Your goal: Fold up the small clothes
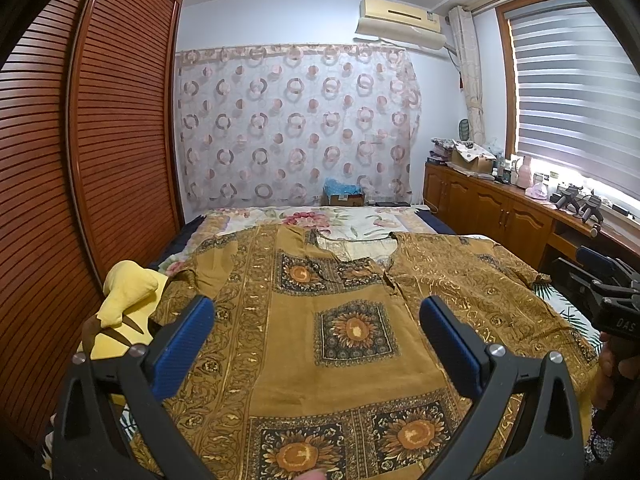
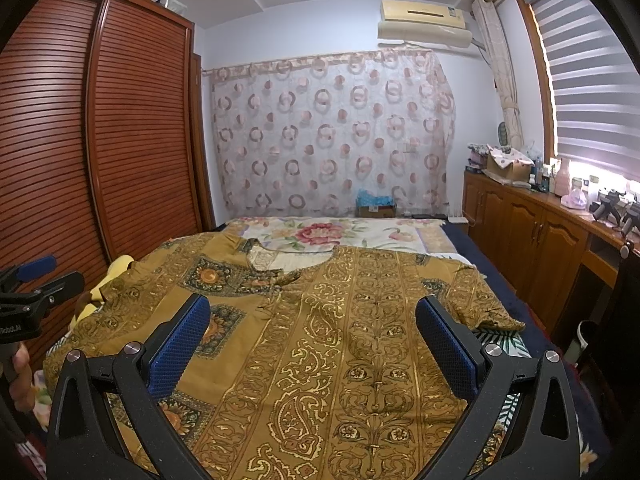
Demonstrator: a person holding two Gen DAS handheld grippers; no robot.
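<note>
Fold small clothes, opening stage. A mustard-gold patterned shirt (image 1: 352, 320) lies spread nearly flat, neckline away from the cameras, on a floral bedsheet (image 2: 320, 236) covering the bed; no fold is visible yet. The left gripper (image 1: 316, 344) hovers over the shirt's left half with its blue-padded jaws spread wide and nothing between them. The right gripper (image 2: 312, 340) hovers over the right half, likewise spread and empty. A yellow cloth (image 1: 128, 292) lies just beside the left sleeve, near the louvred wardrobe (image 1: 80, 160). The step in hand appears to be the approach before a first grasp. The next move likely calls for lowering each gripper to a sleeve or side edge and pinching a single layer cleanly.
</note>
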